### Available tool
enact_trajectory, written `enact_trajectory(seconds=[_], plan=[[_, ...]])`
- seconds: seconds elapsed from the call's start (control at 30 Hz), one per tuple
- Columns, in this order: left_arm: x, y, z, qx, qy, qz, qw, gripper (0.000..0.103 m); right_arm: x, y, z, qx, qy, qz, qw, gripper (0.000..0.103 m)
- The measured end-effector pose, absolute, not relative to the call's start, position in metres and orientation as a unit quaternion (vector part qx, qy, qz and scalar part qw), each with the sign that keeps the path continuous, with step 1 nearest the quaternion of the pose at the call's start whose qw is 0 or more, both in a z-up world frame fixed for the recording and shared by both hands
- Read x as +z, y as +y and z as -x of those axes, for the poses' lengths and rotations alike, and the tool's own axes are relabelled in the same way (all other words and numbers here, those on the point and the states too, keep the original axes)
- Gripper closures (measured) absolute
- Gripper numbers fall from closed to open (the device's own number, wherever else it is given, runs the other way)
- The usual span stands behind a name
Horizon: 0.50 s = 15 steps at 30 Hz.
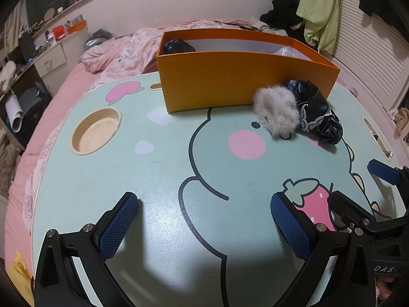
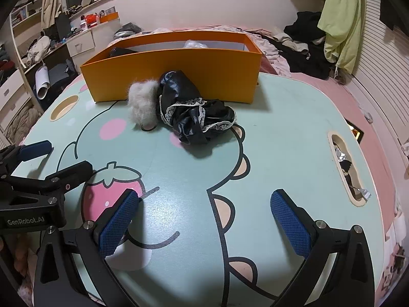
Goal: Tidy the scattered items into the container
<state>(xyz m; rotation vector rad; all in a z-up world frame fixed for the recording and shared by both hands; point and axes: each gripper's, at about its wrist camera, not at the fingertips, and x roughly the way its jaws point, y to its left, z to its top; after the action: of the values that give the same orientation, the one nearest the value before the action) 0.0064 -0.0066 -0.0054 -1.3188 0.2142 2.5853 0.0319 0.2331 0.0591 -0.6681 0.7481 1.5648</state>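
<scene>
Left wrist view shows the letters "DAS" on the black body of the right gripper (image 1: 358,181) at the lower right edge; the right wrist view shows "GenRobot.AI" printed in pale letters on the black body of the left gripper (image 2: 64,157) at the left edge. No other writing is legible. Left gripper (image 1: 204,220): jaws stand wide apart, nothing between the blue pads (image 1: 116,226), which hover over the bare green table (image 1: 153,179). Right gripper (image 2: 204,220): jaws likewise stand at full spread, empty, above the cartoon print on the table (image 2: 281,133). Neither gripper touches any item. Orange box (image 1: 230,81) sits at the far side of the table, open at the top; a dark item (image 1: 177,46) lies inside at one end and a clear plastic item (image 1: 286,50) at the other. Two loose items remain on the table in front of the box: a grey fluffy hair clip (image 1: 277,111) and a black lace-trimmed cloth (image 1: 317,117), touching each other. The cloth (image 2: 189,110) and the clip (image 2: 141,103) both rest just against the front wall of the box (image 2: 179,76). A round recess (image 1: 95,131) is set into the table near the left side.
</scene>
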Motion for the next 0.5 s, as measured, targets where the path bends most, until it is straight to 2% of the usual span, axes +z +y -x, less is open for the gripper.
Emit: enact_trajectory(seconds=[0.5], plan=[[-0.0060, -0.0069, -0.0072, 0.882, 0.075, 0.450, 0.120, 0.000, 0.0588, 0.2327, -0.0311, 0.674, 0.323, 0.288, 0.598, 0.000]])
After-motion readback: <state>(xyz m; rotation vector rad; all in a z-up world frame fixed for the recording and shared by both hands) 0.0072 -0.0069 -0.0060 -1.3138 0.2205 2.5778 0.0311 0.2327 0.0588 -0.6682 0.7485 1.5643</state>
